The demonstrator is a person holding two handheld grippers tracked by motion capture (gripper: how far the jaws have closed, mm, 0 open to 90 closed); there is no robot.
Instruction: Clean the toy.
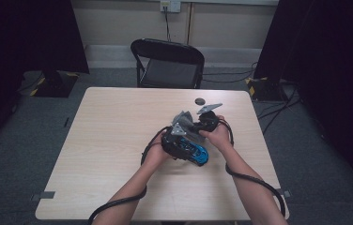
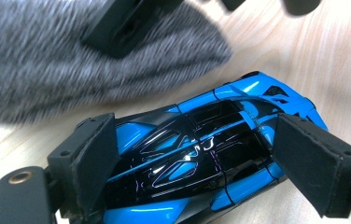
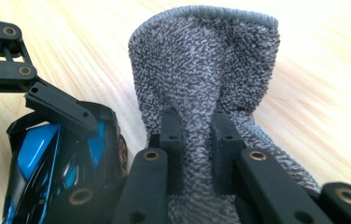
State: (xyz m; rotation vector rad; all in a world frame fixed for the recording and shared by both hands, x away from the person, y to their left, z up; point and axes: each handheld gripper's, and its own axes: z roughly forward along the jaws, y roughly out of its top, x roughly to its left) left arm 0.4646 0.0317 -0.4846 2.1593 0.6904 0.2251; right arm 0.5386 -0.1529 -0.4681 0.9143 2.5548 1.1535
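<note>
A blue and black toy car [image 1: 196, 153] lies on the wooden table [image 1: 113, 140] right of centre. My left gripper [image 2: 197, 158] is shut on it, one pad [image 2: 94, 156] against one side and the other pad [image 2: 316, 163] against the opposite side. Just beyond the car, my right gripper [image 3: 197, 140] is shut on a fold of grey terry cloth [image 3: 206, 70]. The cloth [image 2: 47, 60] hangs over the table beside the car's roof [image 2: 187, 149]. In the high view both hands meet over the car, with the cloth [image 1: 187, 119] bunched between them.
A small dark disc [image 1: 199, 101] rests on the table beyond the hands. A black folding chair [image 1: 169, 63] stands behind the far edge. Cables trail from both grippers off the near edge.
</note>
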